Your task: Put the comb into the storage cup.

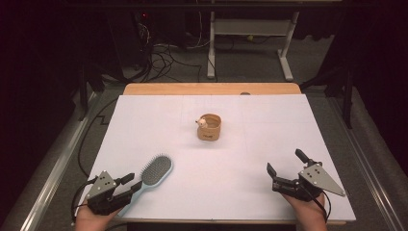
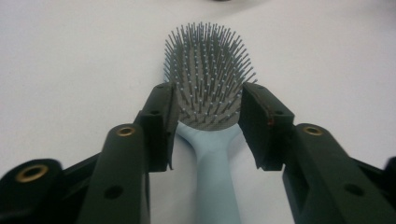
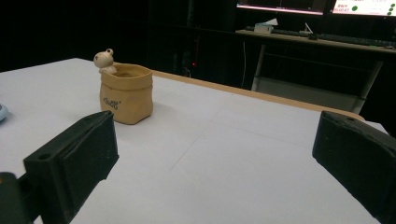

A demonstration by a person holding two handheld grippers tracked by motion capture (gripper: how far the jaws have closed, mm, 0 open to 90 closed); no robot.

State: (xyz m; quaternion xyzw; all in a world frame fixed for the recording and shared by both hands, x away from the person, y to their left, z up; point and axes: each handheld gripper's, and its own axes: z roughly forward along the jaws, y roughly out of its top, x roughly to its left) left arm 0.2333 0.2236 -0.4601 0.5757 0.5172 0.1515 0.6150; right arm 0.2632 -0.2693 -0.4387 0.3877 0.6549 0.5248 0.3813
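1. The left gripper point(image 2: 205, 126) stood with jaws spread either side of the neck of the pale-blue plastic hairbrush with grey bristles point(image 1: 155, 172), at the near-left of the white table sheet point(image 1: 240, 159); the pads appeared not to touch it.
2. Risk, as judged: closing there could catch bristles rather than handle, and the brush might tilt or slip.
3. The right gripper point(image 1: 288, 168) was held wide apart, empty.
4. The tan bag-shaped pot with a small figurine point(image 3: 126, 93) hid its contents; its lettering was illegible.

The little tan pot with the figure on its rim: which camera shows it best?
The right gripper view: the tan pot stands close, side-on, its figure and printed mark clear. The high view shows it small from above, mid-table. The left gripper view looks at the hairbrush instead.
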